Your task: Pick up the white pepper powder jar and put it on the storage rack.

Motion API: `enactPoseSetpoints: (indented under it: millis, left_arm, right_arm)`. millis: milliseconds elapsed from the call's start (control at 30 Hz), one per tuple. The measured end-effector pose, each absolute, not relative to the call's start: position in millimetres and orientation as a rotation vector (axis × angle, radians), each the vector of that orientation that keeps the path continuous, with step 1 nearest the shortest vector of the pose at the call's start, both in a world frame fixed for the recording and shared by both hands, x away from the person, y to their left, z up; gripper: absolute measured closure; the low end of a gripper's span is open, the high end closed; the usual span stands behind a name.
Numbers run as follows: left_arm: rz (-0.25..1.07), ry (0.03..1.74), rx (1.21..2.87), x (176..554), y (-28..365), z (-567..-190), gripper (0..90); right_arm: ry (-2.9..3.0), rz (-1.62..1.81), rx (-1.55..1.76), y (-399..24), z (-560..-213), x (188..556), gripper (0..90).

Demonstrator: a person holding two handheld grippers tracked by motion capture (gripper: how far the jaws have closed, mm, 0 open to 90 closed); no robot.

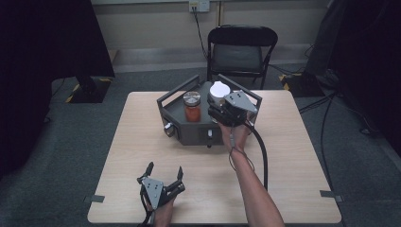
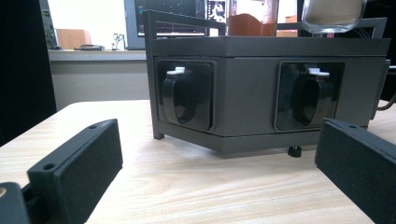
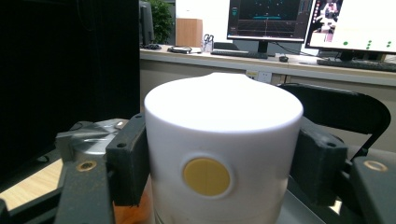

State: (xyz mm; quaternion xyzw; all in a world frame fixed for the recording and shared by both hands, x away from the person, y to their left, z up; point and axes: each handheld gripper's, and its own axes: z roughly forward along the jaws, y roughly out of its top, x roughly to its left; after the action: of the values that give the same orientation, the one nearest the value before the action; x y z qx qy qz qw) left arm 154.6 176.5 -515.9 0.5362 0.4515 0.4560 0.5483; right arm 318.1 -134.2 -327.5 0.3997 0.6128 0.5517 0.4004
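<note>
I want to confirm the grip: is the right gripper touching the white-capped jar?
Touching. In the right gripper view, the right gripper has both black jaws pressed flat against the sides of the jar's white cap, with no gap on either side.

Bare tabletop (image 1: pixel 142 142) stretches across the lower half of the high view, with open room at its left and right edges. At upper centre the dark grey rack (image 1: pixel 189 130) blocks passage, its raised handles (image 1: pixel 177 90) fencing the red-filled jar (image 1: pixel 192 108) and white-capped jar (image 1: pixel 218 90). A black chair (image 1: pixel 241 52) stands beyond the table's far edge.
</note>
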Motion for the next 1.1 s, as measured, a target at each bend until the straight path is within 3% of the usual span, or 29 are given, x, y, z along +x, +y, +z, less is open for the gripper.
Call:
enactPoseSetpoints:
  millis: [1100]
  left_arm:
    - [1.079,1.068,1.271,154.6,176.9,-516.0,0.1]
  right_arm:
    - [1.589,1.336,1.068,-123.3,-337.4,347.6,30.3]
